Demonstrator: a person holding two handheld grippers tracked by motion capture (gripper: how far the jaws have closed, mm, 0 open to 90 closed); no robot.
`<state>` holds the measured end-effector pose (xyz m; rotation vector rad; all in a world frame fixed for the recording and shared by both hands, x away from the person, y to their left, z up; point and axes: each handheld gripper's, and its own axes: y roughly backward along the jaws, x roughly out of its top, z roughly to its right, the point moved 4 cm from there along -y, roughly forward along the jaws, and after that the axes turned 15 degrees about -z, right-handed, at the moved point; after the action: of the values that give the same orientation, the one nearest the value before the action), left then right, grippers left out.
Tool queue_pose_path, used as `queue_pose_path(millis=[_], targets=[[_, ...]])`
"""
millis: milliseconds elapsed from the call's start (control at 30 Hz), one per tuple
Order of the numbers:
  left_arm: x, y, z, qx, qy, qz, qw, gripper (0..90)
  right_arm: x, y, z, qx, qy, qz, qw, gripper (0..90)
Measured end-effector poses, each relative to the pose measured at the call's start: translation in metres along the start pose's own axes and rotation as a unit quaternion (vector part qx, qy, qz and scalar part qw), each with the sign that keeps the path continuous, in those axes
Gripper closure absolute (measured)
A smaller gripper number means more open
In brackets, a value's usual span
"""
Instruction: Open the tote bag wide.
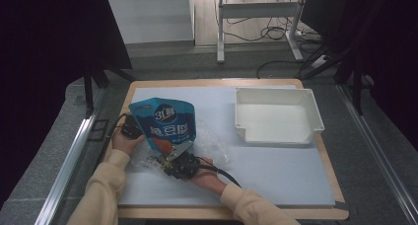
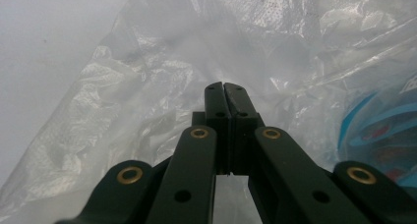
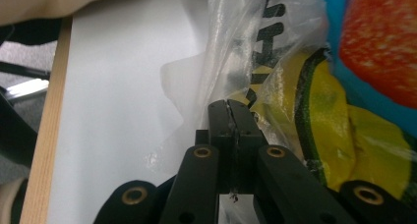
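Observation:
A blue snack pouch [image 1: 165, 124] stands upright at the left of the white mat [image 1: 281, 175], inside a clear plastic bag [image 1: 213, 145]. My left gripper [image 1: 134, 131] is at the pouch's left edge. In the left gripper view its jaws [image 2: 223, 89] are pressed together, and creases of the clear film [image 2: 147, 86] run in to the tips. My right gripper [image 1: 173, 155] sits at the pouch's lower front. Its jaws [image 3: 227, 106] are shut on a strip of the film [image 3: 231, 37], with the printed pouch [image 3: 373, 62] just behind.
A white rectangular tray [image 1: 276, 134] with nothing in it stands at the back right of the mat. The wooden table edge [image 1: 222, 213] runs along the front. Desk legs and cables lie on the floor beyond the table.

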<state>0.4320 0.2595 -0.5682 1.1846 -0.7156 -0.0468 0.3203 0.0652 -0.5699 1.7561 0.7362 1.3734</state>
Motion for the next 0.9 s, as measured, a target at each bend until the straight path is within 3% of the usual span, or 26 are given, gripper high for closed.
queue_pose_path(millis=[100,333,467,567,800,900], targets=[[0.0,-0.001,0.001,0.0,0.001,-0.001,1.0,89.6,0.001,0.005,0.001,0.002,-0.007,0.013,0.9999,88.9],[0.0,0.0,0.001,0.001,0.0,0.001,1.0,89.6,0.005,0.034,0.008,-0.029,-0.016,0.06,0.9977,88.9],[0.0,0.001,0.001,-0.001,-0.001,0.004,1.0,89.4,0.002,0.053,0.014,-0.036,-0.025,0.077,0.996,88.9],[0.0,0.005,0.001,-0.002,0.002,0.01,0.9999,89.2,0.001,0.059,0.015,-0.037,-0.028,0.082,0.9955,88.9],[0.0,0.023,0.003,-0.012,0.012,0.044,0.9989,88.6,-0.007,0.078,0.021,-0.041,-0.037,0.095,0.9939,88.9],[-0.001,0.041,0.002,-0.023,0.018,0.068,0.9973,88.6,-0.01,0.083,0.022,-0.042,-0.038,0.098,0.9935,88.9]])
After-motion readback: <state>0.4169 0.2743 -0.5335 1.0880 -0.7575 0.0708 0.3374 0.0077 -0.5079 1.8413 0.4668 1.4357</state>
